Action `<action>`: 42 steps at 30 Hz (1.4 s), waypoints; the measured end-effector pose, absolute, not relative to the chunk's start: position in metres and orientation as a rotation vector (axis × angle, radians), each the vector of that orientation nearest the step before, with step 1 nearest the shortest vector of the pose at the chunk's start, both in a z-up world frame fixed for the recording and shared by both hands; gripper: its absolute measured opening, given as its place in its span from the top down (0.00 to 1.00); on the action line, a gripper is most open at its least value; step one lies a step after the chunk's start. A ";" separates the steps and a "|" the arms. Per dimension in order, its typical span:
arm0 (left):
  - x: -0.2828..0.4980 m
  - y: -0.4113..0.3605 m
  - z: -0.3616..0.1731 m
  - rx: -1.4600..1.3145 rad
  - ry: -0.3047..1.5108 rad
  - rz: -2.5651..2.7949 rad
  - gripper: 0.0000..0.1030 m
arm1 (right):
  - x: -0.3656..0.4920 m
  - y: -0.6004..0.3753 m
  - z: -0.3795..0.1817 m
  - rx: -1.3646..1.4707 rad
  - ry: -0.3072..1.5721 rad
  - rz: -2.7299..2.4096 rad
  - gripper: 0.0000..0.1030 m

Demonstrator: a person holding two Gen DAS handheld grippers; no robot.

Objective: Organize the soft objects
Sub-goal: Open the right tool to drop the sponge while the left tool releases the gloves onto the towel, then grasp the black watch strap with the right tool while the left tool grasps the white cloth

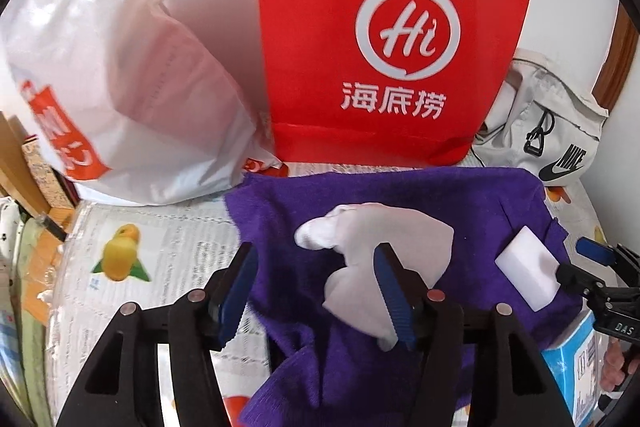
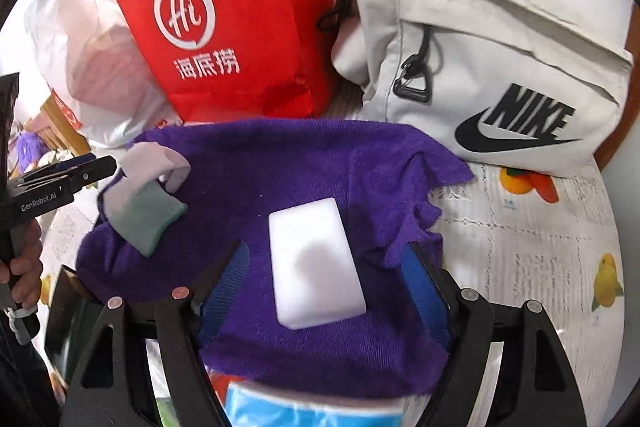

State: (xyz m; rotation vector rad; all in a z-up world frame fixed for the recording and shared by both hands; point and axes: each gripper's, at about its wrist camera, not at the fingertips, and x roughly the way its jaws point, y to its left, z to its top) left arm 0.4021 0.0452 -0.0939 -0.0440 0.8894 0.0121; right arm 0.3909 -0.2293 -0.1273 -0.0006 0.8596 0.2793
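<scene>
Seemingly freed, both grippers, left (image 1: 316,291) and right (image 2: 326,291), stood spread; closing again risked snagging the cloth (image 2: 280,163) beneath sock (image 1: 372,247) and sponge (image 2: 314,263).

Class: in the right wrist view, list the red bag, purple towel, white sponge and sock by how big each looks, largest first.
1. Purple towel
2. Red bag, though it stands farther back, so these two are unsure
3. White sponge
4. Sock, close to the sponge

A lived-in home: a table under a fruit-printed cloth (image 2: 532,247), crowded with a red shopping bag (image 1: 380,27), white plastic bag (image 1: 120,67) and beige Nike bag (image 2: 500,67)
</scene>
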 end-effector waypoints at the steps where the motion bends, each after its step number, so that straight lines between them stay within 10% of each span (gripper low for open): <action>1: 0.397 0.046 -0.090 -0.041 0.882 0.019 0.44 | 0.385 -0.230 -0.125 0.005 0.852 0.282 0.24; 24: 0.225 0.069 -0.061 -0.136 0.833 0.020 0.44 | 0.182 -0.201 -0.106 -0.033 0.720 0.349 0.25; 42: 0.135 0.088 -0.114 -0.193 0.872 0.020 0.44 | 0.113 -0.151 -0.176 -0.224 0.768 0.511 0.46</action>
